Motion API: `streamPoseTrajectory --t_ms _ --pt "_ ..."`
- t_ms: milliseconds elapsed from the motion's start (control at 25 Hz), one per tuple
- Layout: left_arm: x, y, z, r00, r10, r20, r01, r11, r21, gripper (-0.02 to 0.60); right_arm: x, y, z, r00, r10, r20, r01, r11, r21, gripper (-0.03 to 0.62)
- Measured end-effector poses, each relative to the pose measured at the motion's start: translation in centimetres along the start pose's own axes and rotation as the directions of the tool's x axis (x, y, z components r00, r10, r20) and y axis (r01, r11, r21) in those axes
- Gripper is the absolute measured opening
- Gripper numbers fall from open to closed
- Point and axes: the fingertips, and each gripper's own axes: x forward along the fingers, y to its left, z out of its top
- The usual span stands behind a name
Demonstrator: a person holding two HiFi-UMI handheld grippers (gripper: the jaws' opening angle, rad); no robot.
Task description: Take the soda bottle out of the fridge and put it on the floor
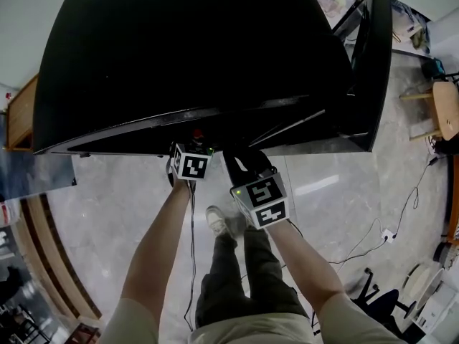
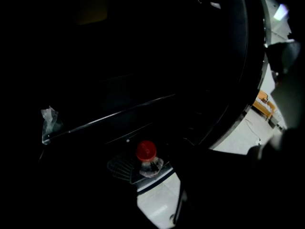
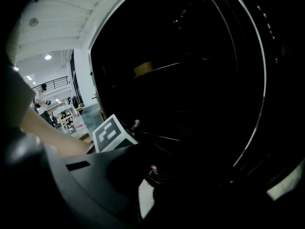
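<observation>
My left gripper (image 1: 192, 145) is released: jaws apart, nothing between them. Just ahead of it, the soda bottle (image 2: 146, 152) stands on the wire shelf (image 2: 120, 168) low inside the fridge (image 1: 193, 49). My right gripper (image 1: 245, 162), at the fridge's lower front edge, appears released too, though its view is dark.

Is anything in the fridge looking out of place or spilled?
One thing: a crumpled scrap of clear plastic hangs at the left end of a shelf edge, where it seems stray. The soda bottle stands upright; no spill shows, though the fridge is dark.
</observation>
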Motion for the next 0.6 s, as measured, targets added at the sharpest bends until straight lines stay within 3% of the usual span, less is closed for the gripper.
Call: streamPoseTrajectory --t_ms 120,240,440,600 --pt "0.7 0.7 -0.7 1.0 0.013 -0.018 -0.013 1.0 -0.013 0.203 0.0 0.0 -0.5 1.0 -0.001 -0.005 0.001 1.0 0.02 -0.003" --pt "1.0 1.5 -0.9 1.0 0.028 -0.004 -0.028 0.999 -0.036 0.137 0.1 -0.2 -1.2 1.0 -0.001 -0.016 0.001 1.0 0.024 -0.003" --pt "1.1 1.4 -0.8 1.0 -0.005 0.023 0.006 0.998 -0.055 0.132 0.2 -0.6 -2.3 0.999 0.001 -0.032 0.0 1.0 0.021 -0.003" --pt "0.7 1.4 -1.1 0.999 -0.026 0.019 0.026 1.0 -0.017 0.129 0.3 -0.4 -2.8 0.999 0.0 -0.053 0.001 1.0 0.015 -0.003"
